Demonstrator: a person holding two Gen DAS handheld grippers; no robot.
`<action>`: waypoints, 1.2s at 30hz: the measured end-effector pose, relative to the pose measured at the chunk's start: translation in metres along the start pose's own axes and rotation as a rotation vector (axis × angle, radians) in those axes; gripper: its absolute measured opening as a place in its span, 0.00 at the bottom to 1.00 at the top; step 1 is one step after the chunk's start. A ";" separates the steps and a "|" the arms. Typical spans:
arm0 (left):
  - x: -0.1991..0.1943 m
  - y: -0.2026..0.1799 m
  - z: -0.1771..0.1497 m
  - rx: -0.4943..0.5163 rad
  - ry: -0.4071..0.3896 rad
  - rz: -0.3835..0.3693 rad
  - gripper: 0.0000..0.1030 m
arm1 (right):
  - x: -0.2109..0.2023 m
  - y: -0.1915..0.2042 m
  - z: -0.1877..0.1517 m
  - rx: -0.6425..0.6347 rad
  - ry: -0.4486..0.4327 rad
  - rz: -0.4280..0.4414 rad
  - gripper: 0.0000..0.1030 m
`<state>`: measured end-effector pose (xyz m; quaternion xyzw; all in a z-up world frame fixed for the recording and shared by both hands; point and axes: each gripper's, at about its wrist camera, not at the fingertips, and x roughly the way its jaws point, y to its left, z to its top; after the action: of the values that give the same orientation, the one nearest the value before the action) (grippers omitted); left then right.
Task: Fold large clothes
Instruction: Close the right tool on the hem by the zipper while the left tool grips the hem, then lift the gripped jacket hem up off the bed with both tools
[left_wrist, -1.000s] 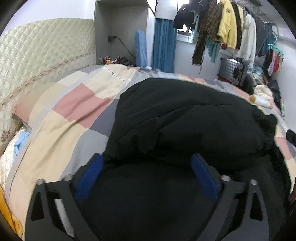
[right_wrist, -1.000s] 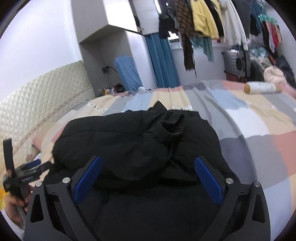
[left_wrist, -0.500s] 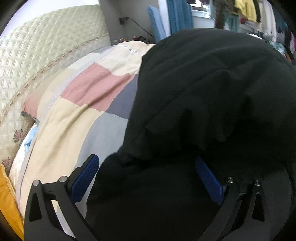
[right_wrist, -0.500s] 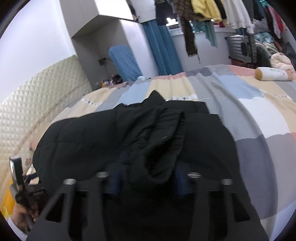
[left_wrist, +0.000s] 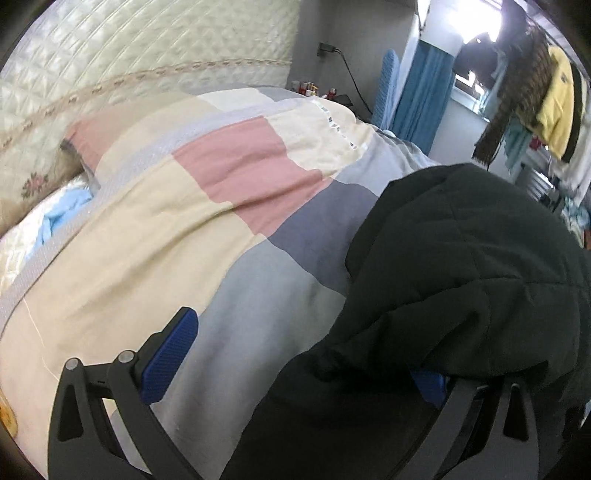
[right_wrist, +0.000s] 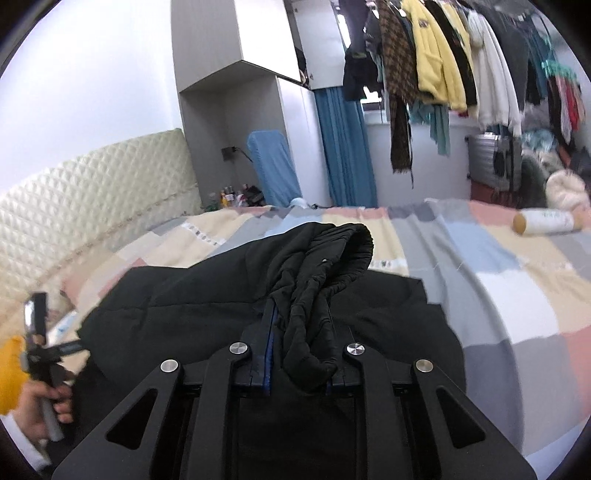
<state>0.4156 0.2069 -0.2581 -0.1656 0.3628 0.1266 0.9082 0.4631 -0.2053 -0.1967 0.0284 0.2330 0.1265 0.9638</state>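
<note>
- The black padded jacket (right_wrist: 207, 314) lies bunched on the bed's patchwork quilt (left_wrist: 207, 229), part folded over itself and well short of a flat fold.
- The right tool (right_wrist: 299, 354) is clenched on a gathered roll of the jacket, seemingly a sleeve or cuff (right_wrist: 332, 251), which rises between its blue pads and hangs above the body of the coat.
- The left tool (left_wrist: 295, 358) is released: its left pad (left_wrist: 170, 358) lies bare over the quilt, while the other is half buried under the jacket's edge, grasping nothing.
- Judged step: carrying a lifted sleeve across the body for a fold.
- Next move likely calls for laying that roll flat on the coat and letting go, with the left tool taking the near edge to steady or square it.
</note>
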 end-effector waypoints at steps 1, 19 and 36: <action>-0.001 0.000 0.000 -0.010 -0.002 -0.003 1.00 | 0.004 0.000 -0.001 -0.011 -0.002 -0.016 0.16; -0.002 -0.015 -0.002 0.060 -0.019 -0.034 1.00 | 0.082 -0.028 -0.053 -0.007 0.203 -0.132 0.24; -0.138 -0.035 -0.002 0.084 -0.079 -0.184 0.99 | -0.073 -0.001 -0.007 0.070 0.105 -0.092 0.57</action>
<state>0.3295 0.1585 -0.1557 -0.1551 0.3152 0.0340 0.9357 0.3973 -0.2250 -0.1713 0.0447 0.2886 0.0749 0.9535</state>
